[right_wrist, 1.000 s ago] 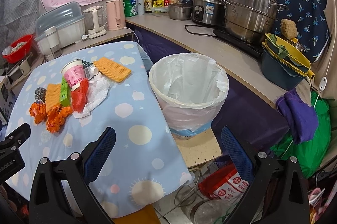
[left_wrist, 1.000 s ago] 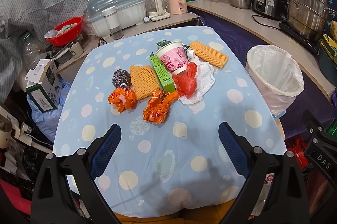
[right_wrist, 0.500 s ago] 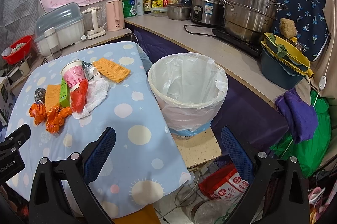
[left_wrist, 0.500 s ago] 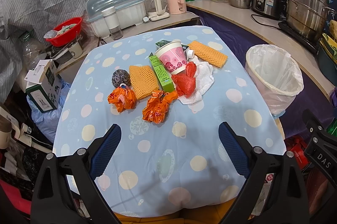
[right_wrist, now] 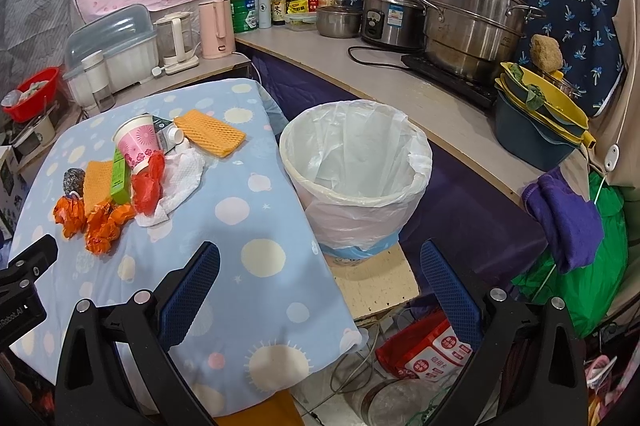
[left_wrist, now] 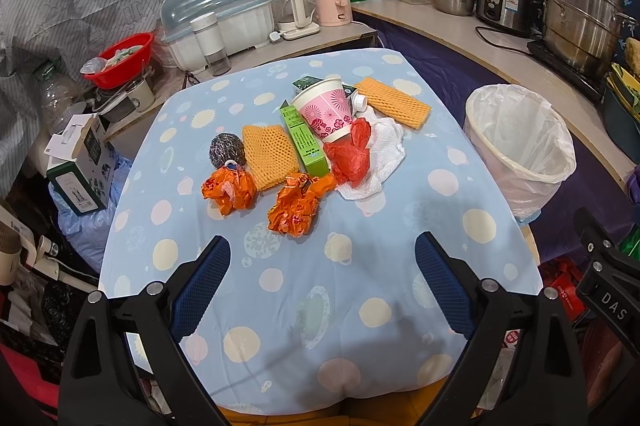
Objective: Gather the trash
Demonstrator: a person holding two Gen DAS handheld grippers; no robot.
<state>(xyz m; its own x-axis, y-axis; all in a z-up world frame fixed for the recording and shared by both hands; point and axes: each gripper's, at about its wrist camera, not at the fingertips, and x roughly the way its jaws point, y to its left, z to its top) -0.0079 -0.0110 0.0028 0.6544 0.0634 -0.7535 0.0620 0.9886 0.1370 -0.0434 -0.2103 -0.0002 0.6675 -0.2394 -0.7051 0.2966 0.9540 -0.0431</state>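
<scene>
1. Both views are evenly and fairly brightly lit by soft, diffuse light; no lamp or window shows, so its source cannot be told
2. Shadows are faint; a soft grey one falls on the blue tablecloth (left_wrist: 280,290) near the camera, and small ones sit under the crumpled orange wrappers (left_wrist: 298,203)
3. Mild glare shows on the steel steamer pot (right_wrist: 472,13) and on the white bin liner (right_wrist: 356,149); nothing is blown out
4. Strong fisheye bending curves the counter edge (right_wrist: 400,93) and table sides; black vignette fills the corners
5. Focus is sharp at centre; detail softens toward the rims; colours look saturated; no motion blur shows
</scene>
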